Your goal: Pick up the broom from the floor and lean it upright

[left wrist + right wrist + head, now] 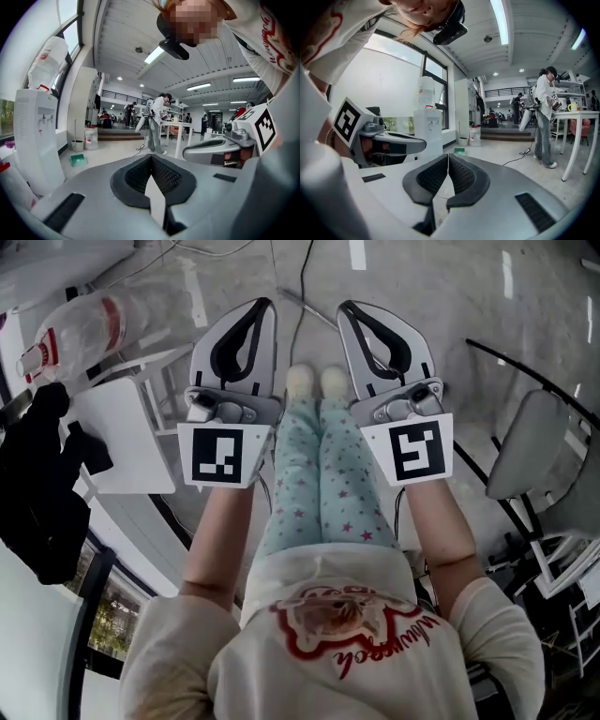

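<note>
My left gripper (266, 304) and right gripper (344, 307) are held side by side in front of the person, above the star-patterned trouser legs (319, 474) and feet. In the left gripper view the left gripper's (151, 157) dark pads meet at the tip with nothing between them. The right gripper (448, 156) looks the same in its own view, shut and empty. I cannot make out a broom lying on the floor. Far off by the window wall lies a green dustpan (78, 160), beside a small bin (77, 145) with a thin pole standing in it.
A white water dispenser (37, 136) stands close on the left, its bottle (80, 329) showing in the head view. A white stand (127, 432) and a black garment (37, 484) are left of the legs. A chair (534, 442) is at right. A person (543, 117) stands at a white table (581, 112), a cable (520, 154) trailing on the floor.
</note>
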Available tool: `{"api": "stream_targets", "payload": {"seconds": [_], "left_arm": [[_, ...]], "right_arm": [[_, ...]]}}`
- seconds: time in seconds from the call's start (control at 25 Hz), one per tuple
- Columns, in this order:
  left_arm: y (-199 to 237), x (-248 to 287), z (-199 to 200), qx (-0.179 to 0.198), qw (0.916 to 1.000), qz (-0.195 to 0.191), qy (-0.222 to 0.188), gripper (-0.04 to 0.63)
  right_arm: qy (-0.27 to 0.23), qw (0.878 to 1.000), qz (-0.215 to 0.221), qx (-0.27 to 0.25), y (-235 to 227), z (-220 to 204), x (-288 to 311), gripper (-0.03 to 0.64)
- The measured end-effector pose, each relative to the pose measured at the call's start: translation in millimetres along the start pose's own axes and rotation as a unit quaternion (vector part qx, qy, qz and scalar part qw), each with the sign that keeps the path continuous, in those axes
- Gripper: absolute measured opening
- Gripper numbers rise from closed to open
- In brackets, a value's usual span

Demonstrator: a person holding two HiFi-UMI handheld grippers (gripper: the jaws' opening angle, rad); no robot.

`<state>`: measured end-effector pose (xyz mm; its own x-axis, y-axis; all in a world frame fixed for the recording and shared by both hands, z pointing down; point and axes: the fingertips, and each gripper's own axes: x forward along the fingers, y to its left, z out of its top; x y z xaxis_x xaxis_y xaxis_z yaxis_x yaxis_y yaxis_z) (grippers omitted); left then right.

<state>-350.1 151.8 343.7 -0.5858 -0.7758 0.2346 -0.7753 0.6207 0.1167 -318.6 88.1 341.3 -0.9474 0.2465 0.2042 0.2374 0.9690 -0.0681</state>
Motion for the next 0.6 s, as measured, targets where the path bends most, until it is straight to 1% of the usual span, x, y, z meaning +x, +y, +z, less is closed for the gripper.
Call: {"api": "stream_targets", "payload": {"seconds": [0.28,0.48,0.6], "left_arm": [[11.5,19.9,-65.9,0.003,0.9998,-0.001,0.018,0.020],[15.1,35.4,-124.2,0.010,0.9990,-0.015,0.040,0.020],[16.6,45.4,-158.0,0.011,0.9988,-0.020,0.043,0.020]], "right_arm": [[0.021,1.000,0.020,-0.006,4.6,-73.3,18.9,0.028],[0.043,0.998,0.031,-0.015,6.2,-132.7,32.3,0.028],[0.056,0.998,0.038,-0.014,5.9,-166.5,39.3,0.028]]}}
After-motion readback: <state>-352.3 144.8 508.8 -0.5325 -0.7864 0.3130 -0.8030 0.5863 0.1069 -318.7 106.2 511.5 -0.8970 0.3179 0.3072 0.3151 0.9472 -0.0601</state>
